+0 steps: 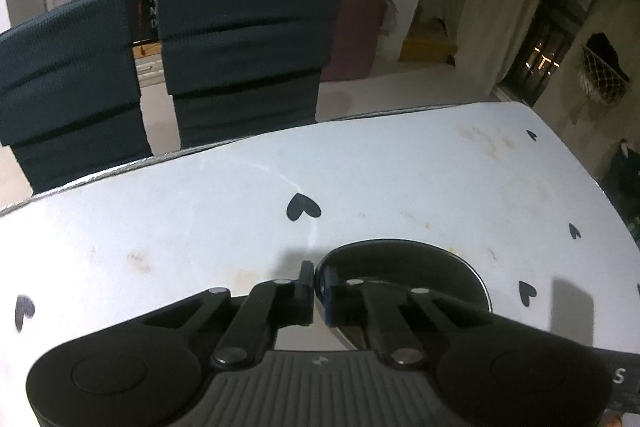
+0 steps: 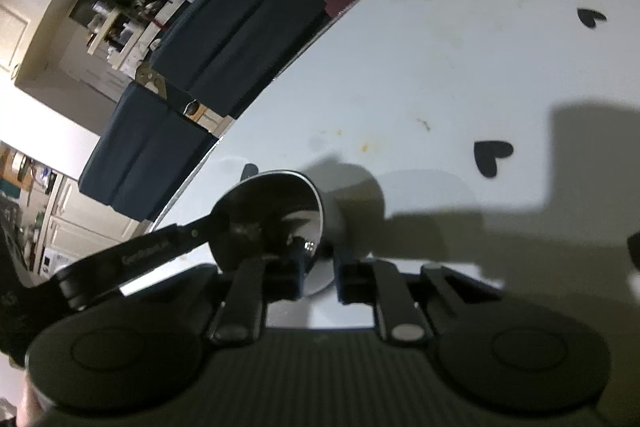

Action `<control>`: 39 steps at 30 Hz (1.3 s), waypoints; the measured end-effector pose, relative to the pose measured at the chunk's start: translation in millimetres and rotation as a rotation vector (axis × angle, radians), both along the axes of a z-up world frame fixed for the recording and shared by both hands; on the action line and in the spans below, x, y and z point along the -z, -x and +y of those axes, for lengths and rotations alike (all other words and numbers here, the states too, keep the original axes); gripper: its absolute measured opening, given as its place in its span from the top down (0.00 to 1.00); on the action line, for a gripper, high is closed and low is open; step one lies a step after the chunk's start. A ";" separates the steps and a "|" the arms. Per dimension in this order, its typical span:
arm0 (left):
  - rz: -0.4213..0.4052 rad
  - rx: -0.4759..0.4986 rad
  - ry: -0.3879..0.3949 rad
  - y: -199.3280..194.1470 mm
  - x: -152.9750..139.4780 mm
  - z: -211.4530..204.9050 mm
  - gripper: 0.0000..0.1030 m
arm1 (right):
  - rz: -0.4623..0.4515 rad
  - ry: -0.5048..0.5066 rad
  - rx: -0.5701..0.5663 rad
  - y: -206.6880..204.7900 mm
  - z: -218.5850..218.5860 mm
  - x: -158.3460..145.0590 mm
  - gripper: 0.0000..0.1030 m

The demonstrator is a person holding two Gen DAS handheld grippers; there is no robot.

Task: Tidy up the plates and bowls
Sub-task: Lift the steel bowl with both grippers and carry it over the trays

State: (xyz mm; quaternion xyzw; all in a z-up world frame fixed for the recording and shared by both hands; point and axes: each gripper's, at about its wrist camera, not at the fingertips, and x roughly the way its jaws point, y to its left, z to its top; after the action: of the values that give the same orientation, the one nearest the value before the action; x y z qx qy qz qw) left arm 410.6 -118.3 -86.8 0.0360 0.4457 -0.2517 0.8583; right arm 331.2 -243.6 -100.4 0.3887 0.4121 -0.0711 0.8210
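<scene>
- Left gripper [image 1: 316,291]: jaws pinched on the rim of a shiny round steel bowl [image 1: 404,267], one finger inside, one outside.
- Right gripper [image 2: 318,277]: jaws clamped on the opposite rim of that bowl.
- Bowl sits tilted toward the near edge of the white table [image 1: 400,167] with black heart marks.
- Two dark blue chairs [image 1: 244,59] along the far table edge.
</scene>
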 end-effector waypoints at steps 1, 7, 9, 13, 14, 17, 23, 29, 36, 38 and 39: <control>0.000 -0.009 0.008 2.7 -1.3 2.3 0.95 | 0.000 0.012 -0.009 0.8 0.5 -1.5 0.86; -0.038 -0.068 0.056 31.1 -24.9 24.6 0.96 | -0.007 0.035 -0.052 -1.9 4.5 -8.0 0.92; -0.049 -0.090 0.073 43.3 -34.4 32.7 0.96 | -0.025 0.040 -0.069 0.7 5.6 -16.1 0.92; -0.079 -0.124 0.103 71.9 -53.4 46.0 0.96 | -0.080 0.045 -0.108 15.5 6.8 -38.9 0.93; -0.085 -0.131 0.111 81.0 -58.5 49.2 0.96 | -0.091 0.047 -0.119 20.0 7.4 -44.2 0.94; -0.109 -0.149 0.129 108.6 -73.5 57.9 0.96 | -0.126 0.045 -0.150 36.4 6.7 -60.3 0.94; -0.141 -0.168 0.164 163.5 -96.5 66.4 0.96 | -0.195 0.074 -0.231 77.7 5.2 -90.3 0.95; -0.154 -0.175 0.195 215.6 -103.4 65.8 0.96 | -0.226 0.096 -0.303 122.3 -0.4 -102.9 0.94; -0.172 -0.160 0.217 266.9 -99.6 55.4 0.96 | -0.252 0.143 -0.346 169.5 -14.3 -109.0 0.94; -0.169 -0.150 0.227 276.2 -98.5 51.2 0.96 | -0.252 0.146 -0.344 182.6 -19.8 -108.1 0.94; -0.169 -0.145 0.231 280.9 -97.6 48.3 0.96 | -0.250 0.147 -0.342 186.1 -22.0 -107.4 0.94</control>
State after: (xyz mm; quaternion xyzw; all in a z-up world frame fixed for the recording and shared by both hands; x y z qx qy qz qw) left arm 129.7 -70.0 10.9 -0.0740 0.3414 -0.2349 0.9071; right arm 145.1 -265.7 7.0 0.2578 0.3606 0.0883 0.8920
